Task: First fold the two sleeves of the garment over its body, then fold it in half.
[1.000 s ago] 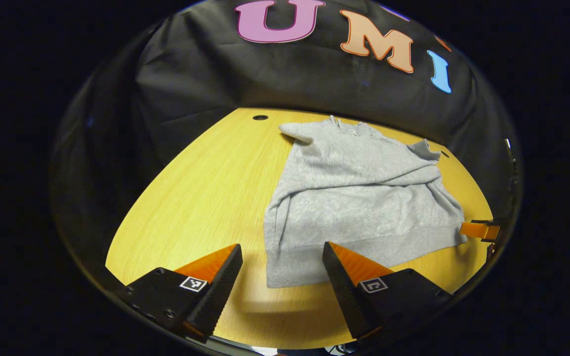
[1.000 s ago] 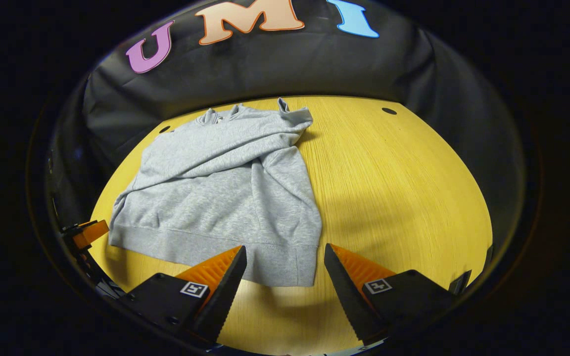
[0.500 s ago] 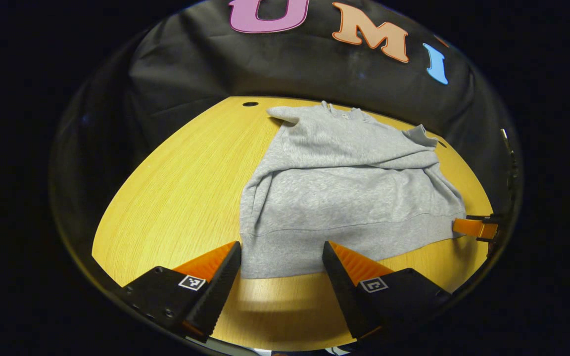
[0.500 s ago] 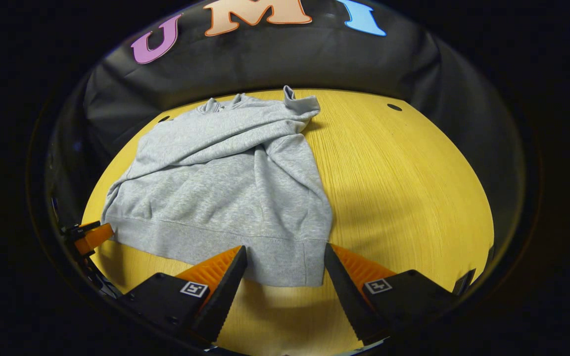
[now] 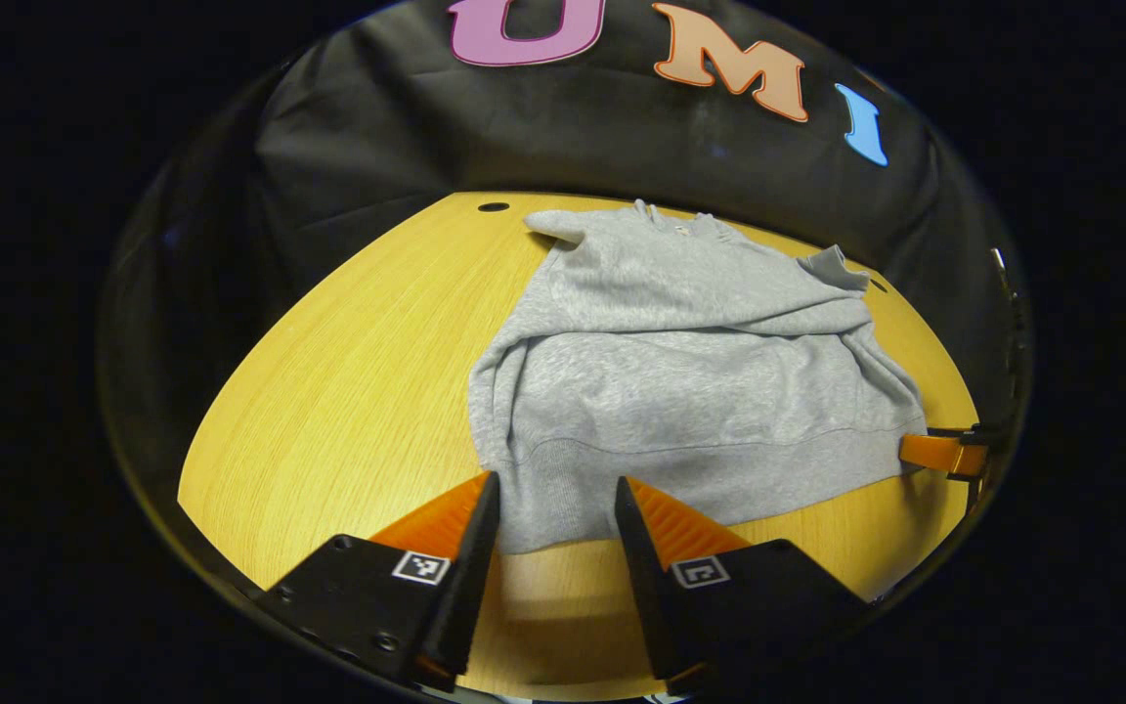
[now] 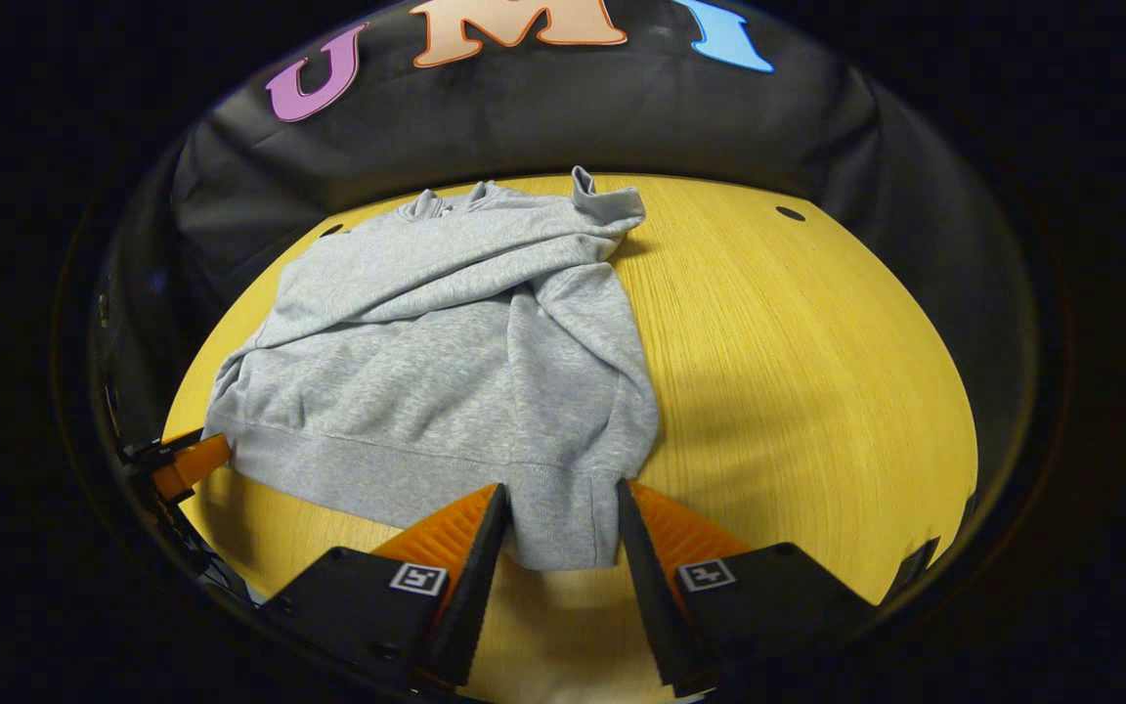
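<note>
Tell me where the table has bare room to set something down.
Bare table lies between the sweatshirt and the wall in the right gripper view, and likewise at in the left gripper view. It is crowded at the hem, between both grippers' fingers.

Bare table [image 5: 348, 362] lies open to the left of the grey sweatshirt [image 5: 680, 381] in the left gripper view, and a wide bare stretch lies to its right in the right gripper view, both free for a pass. Beyond the far edge, the black cloth wall [image 6: 524, 127] closes off the way. At the near edge, the left hand-held gripper [image 5: 551, 489] and right hand-held gripper [image 6: 555, 494] each straddle a corner of the hem, fingers narrowly parted with cloth between them.
</note>
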The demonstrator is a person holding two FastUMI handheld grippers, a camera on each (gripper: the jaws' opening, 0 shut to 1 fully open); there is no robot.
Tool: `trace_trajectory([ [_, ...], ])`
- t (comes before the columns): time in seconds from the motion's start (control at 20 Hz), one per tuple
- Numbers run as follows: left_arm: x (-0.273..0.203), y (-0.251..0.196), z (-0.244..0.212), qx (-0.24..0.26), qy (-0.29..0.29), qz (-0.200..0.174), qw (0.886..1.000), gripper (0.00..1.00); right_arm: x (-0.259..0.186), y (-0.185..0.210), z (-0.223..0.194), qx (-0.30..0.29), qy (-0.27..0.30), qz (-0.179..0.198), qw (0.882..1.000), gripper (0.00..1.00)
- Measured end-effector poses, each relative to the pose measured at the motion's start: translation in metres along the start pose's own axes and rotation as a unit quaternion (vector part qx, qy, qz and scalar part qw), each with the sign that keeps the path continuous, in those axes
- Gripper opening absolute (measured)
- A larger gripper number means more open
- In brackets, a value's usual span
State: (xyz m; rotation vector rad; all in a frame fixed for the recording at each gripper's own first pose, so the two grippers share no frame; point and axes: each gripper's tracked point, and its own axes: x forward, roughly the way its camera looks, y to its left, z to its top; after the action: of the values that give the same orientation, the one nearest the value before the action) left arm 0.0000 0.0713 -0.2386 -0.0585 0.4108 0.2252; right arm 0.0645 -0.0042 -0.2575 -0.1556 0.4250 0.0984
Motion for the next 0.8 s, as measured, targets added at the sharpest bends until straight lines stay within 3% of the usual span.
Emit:
trace_trajectory([
  [0.05,0.002,-0.004,0.001,-0.002,0.0,-0.006,1.0,0.64,0.001,0.003,0.001,0.0,0.002,0.005,1.0,0.6],
  [0.1,0.004,-0.007,0.003,-0.005,-0.001,-0.013,1.0,0.46,0.002,0.006,0.001,0.001,0.003,0.012,1.0,0.53],
  [0.2,0.005,-0.013,0.004,-0.017,-0.001,-0.022,1.0,0.25,0.003,0.012,0.001,0.011,0.006,0.02,1.0,0.31],
  [0.25,0.005,-0.015,0.006,-0.023,-0.001,-0.022,0.999,0.19,0.003,0.012,0.0,0.012,0.007,0.022,1.0,0.21],
  [0.3,0.007,-0.016,0.005,-0.024,0.001,-0.021,0.999,0.08,0.002,0.013,0.001,0.015,0.006,0.026,1.0,0.18],
  [0.35,0.006,-0.016,0.005,-0.02,0.002,-0.021,1.0,0.06,0.004,0.013,0.0,0.018,0.006,0.027,0.999,0.13],
  [0.6,0.006,-0.017,0.007,0.011,0.002,-0.008,1.0,0.0,0.002,0.015,0.002,0.012,0.005,0.026,1.0,0.08],
  [0.8,-0.001,-0.017,0.024,-0.019,0.0,-0.013,1.0,0.0,-0.012,0.02,0.023,0.023,-0.014,0.035,0.999,0.08],
])
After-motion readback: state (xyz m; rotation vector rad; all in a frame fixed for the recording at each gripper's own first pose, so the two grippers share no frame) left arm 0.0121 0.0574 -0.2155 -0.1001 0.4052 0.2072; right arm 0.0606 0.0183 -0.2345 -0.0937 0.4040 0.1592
